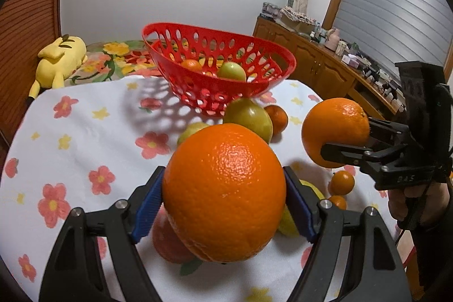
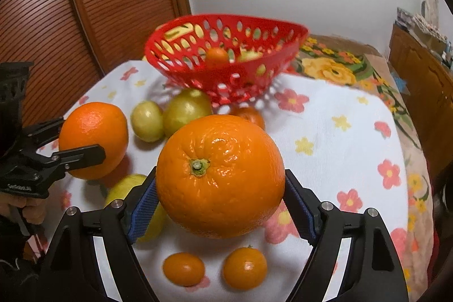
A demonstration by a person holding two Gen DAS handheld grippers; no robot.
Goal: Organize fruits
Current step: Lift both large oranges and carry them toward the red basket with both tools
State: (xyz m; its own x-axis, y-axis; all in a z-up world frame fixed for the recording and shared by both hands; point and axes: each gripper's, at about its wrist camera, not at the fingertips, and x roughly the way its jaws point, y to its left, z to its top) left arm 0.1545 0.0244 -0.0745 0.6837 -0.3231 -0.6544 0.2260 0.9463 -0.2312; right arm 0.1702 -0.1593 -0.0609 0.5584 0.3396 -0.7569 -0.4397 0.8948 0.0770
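My left gripper [image 1: 223,205] is shut on a large orange [image 1: 223,194], held above the flowered tablecloth. My right gripper [image 2: 220,203] is shut on another large orange [image 2: 220,174]; it shows in the left wrist view [image 1: 339,137] at the right, with its orange [image 1: 331,126]. The left gripper and its orange [image 2: 93,137] show at the left of the right wrist view. A red perforated basket [image 1: 198,92] stands at the back of the table with a small orange [image 1: 191,64] and a green fruit [image 1: 231,71] inside.
Loose on the cloth: green fruits [image 2: 185,109], [image 2: 147,120], a yellow-green fruit [image 2: 124,188], small oranges [image 2: 183,269], [image 2: 245,268], [image 2: 250,115]. A yellow plush toy [image 1: 59,61] lies on the bed behind. A wooden cabinet [image 1: 320,61] stands right.
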